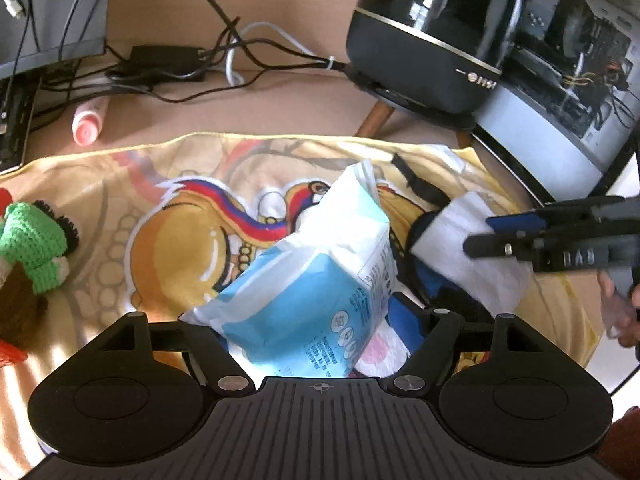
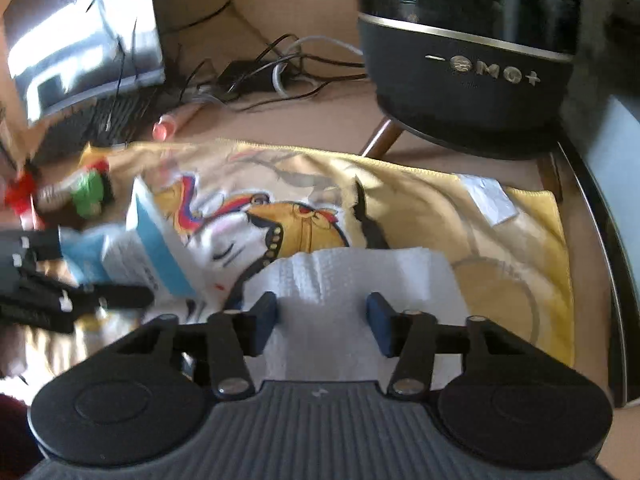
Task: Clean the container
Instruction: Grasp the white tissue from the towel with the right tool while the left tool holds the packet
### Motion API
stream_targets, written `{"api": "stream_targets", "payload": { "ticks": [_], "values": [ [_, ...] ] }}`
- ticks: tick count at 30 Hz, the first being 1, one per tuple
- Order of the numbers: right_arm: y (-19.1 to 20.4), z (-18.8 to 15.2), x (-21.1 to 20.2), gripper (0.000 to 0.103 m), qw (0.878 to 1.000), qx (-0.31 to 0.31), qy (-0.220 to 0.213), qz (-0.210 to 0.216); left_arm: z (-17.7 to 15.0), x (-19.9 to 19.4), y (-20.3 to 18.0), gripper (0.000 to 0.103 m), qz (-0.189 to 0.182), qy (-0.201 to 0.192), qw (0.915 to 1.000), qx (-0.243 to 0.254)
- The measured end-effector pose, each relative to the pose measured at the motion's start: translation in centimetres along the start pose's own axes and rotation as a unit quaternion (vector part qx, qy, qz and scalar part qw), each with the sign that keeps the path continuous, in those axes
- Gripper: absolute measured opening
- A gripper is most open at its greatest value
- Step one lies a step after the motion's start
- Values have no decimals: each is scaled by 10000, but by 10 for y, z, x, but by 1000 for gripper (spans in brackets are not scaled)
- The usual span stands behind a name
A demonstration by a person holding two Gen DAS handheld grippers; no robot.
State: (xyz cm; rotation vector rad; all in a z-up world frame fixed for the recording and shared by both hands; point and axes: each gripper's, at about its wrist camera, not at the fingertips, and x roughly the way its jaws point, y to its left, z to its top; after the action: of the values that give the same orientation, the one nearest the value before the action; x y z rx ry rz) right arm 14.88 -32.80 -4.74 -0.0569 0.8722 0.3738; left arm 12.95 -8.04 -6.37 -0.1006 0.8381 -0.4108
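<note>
My left gripper point(image 1: 316, 320) is shut on a light blue and white tissue pack point(image 1: 316, 276), held tilted above the yellow cartoon cloth point(image 1: 168, 208). The pack also shows in the right wrist view point(image 2: 156, 256), with the left gripper point(image 2: 120, 296) at the left. My right gripper point(image 2: 322, 320) is open, its blue pads point(image 2: 266, 316) on either side of a white tissue point(image 2: 360, 280) lying on the cloth point(image 2: 520, 280). In the left wrist view the right gripper point(image 1: 492, 232) lies over the tissue point(image 1: 460, 240). A dark container part point(image 1: 424, 196) is mostly hidden under the tissue.
A big black appliance on wooden legs point(image 1: 440, 32) stands behind the cloth, with tangled cables and a power brick point(image 1: 168, 60) to its left. A pink-capped tube point(image 1: 88, 122) lies near a monitor base. A green crocheted toy point(image 1: 32, 244) sits at the cloth's left edge.
</note>
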Motion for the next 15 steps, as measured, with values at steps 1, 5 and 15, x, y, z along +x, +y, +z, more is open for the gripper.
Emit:
{"api": "stream_targets", "payload": {
  "ticks": [1, 5, 15],
  "values": [
    [0, 3, -2, 15, 10000, -36, -53, 0, -1, -2, 0, 78, -13, -30, 10000, 10],
    [3, 24, -16, 3, 9994, -9, -304, 182, -7, -5, -6, 78, 69, -206, 9991, 367],
    [83, 56, -24, 3, 9652, 320, -398, 2566, -9, -2, -15, 79, 241, -212, 9970, 703]
  ]
}}
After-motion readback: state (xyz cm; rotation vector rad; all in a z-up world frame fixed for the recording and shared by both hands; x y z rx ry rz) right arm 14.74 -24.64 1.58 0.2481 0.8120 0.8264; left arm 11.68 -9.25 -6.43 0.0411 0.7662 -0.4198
